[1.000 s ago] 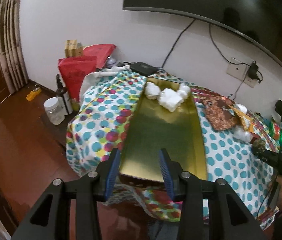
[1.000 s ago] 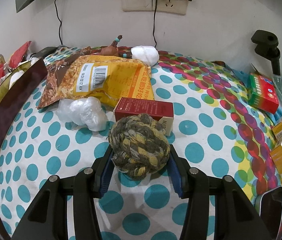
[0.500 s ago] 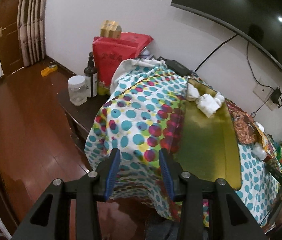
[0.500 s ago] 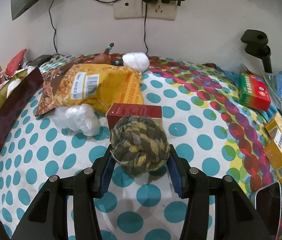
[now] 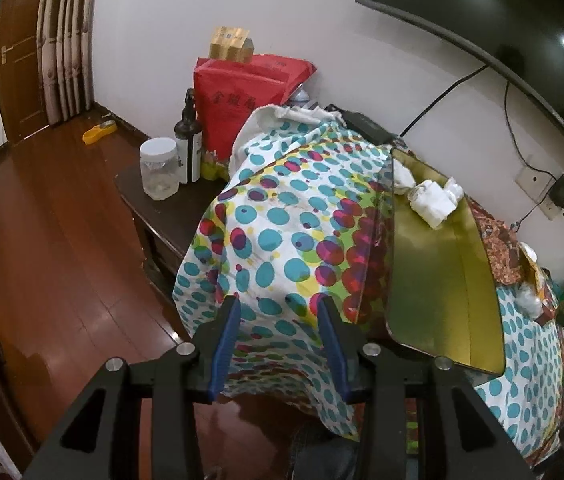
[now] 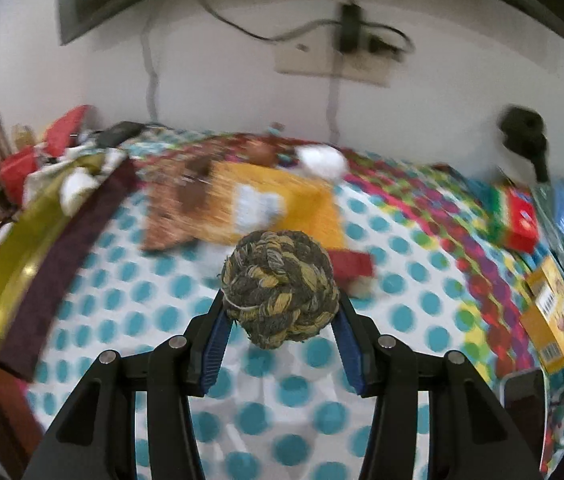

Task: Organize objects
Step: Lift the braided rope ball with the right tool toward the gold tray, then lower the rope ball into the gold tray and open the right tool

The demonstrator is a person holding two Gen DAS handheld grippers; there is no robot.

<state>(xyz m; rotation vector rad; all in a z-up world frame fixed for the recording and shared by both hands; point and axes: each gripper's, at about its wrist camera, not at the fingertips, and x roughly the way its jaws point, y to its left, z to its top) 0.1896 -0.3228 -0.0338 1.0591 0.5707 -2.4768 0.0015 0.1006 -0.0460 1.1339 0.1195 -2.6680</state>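
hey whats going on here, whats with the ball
A person is tidying a cluttered table covered in a polka-dot cloth. The right tongs grip a braided rope ball, held above the cloth. The left tongs are open and empty, off the table's corner beside a long gold tray holding white crumpled pieces.

On the table [image 6: 130, 360] a tray [image 6: 14, 276] lies at my left, wads [image 5: 434, 200] in its far end; a packet [image 6: 266, 208] lies far of the ball [image 6: 280, 290], boxes [image 6: 550, 320] at right
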